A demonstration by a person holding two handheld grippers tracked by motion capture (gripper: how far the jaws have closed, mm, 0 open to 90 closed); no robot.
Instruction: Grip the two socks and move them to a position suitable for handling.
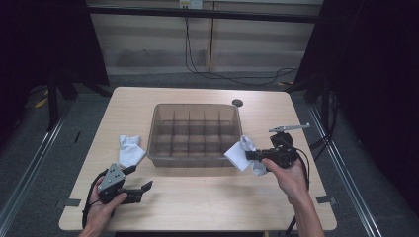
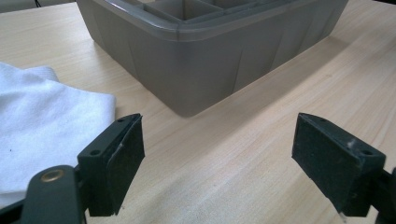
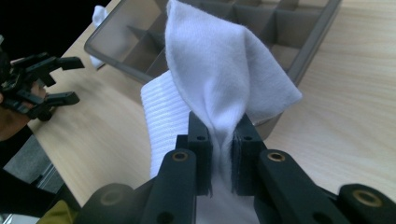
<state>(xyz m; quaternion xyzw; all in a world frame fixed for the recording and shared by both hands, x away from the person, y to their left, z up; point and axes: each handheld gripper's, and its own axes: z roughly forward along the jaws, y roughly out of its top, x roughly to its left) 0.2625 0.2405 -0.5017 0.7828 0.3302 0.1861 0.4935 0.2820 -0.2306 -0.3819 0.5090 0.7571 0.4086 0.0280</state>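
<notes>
Hands are resting low over the worktop point(image 1: 197, 197). Right hand-held gripper point(image 1: 249, 155) is pinching a white sock point(image 3: 219, 70) at the box's point(image 1: 163, 160) near right corner; left hand-held gripper point(image 1: 141, 180) is gaping wide, gripping nothing, near another sock point(image 1: 131, 150).

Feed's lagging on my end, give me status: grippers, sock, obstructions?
Right gripper shut on white sock, held by the divided bin. Left gripper open, over table. Second sock lies left of bin. Path clear.

Probably a lab — black curtains point(image 1: 44, 44), floor rails point(image 1: 29, 168), a lone wooden table point(image 1: 197, 202).
</notes>
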